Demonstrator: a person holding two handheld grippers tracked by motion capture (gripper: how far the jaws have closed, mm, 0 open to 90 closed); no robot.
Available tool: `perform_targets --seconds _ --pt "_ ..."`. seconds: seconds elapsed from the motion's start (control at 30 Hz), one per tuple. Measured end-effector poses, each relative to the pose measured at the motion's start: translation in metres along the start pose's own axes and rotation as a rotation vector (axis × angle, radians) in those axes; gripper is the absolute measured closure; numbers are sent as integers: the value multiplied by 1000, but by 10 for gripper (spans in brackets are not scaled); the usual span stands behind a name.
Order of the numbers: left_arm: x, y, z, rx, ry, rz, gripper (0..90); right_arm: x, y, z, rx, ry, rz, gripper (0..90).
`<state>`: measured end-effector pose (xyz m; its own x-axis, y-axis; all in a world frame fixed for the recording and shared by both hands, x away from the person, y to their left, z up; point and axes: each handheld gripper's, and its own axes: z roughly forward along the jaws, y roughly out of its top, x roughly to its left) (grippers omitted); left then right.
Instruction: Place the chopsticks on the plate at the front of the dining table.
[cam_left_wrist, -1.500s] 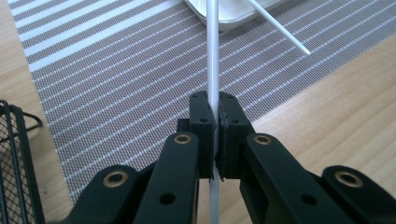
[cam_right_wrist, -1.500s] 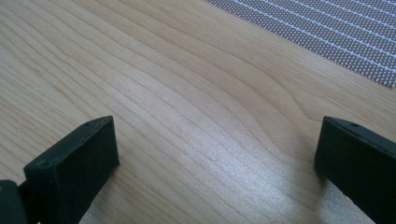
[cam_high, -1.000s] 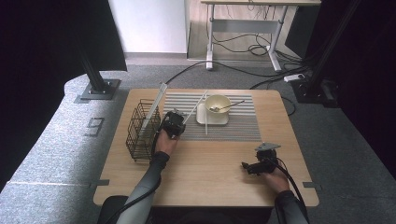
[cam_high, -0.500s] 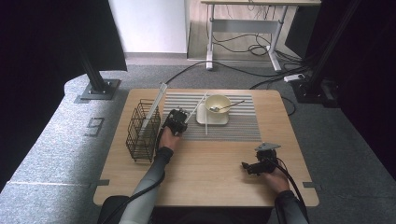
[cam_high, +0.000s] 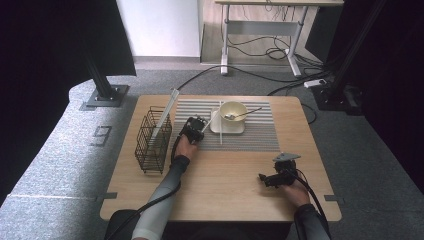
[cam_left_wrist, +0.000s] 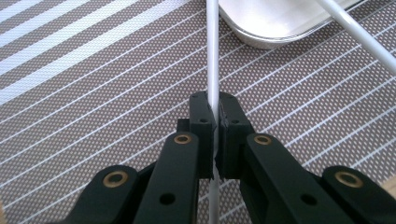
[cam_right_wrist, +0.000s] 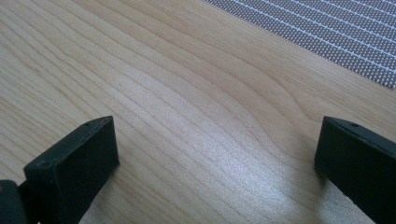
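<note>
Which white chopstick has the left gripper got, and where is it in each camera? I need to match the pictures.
High view: the held chopstick slants up right from the left gripper, just left of the plate.
Left gripper view: it runs up the centre, pinched between the fingers.
Right gripper view: bare table and a mat corner.
Shared landmark: the striped mat.

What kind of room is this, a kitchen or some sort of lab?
Probably a recording lab staged as a dining spot: a wooden table with a striped placemat and bowl, ringed by black curtains, floor cables and carpet.
</note>
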<state>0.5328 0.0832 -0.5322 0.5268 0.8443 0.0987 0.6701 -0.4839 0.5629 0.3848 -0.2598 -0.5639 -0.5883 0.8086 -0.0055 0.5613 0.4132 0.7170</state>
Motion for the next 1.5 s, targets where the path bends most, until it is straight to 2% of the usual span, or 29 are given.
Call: perform_targets --seconds 0.33,0.57,0.77,0.9,1.13,1.5 --pt "-6 6 5 1 -12 4 857 0 0 0 -3 0 -1 0" --pt "-11 7 6 -4 -8 16 846 0 0 1 -4 1 -1 0" --pt "-15 7 6 -13 -22 31 830 0 0 1 -3 1 -2 0" --pt "-17 6 6 -21 -40 41 814 0 0 1 -3 1 -2 0" --pt "-21 7 6 -35 -84 32 786 0 0 1 -3 1 -2 0" --pt "-27 11 4 -64 -128 13 650 0 0 1 -3 1 -2 0"
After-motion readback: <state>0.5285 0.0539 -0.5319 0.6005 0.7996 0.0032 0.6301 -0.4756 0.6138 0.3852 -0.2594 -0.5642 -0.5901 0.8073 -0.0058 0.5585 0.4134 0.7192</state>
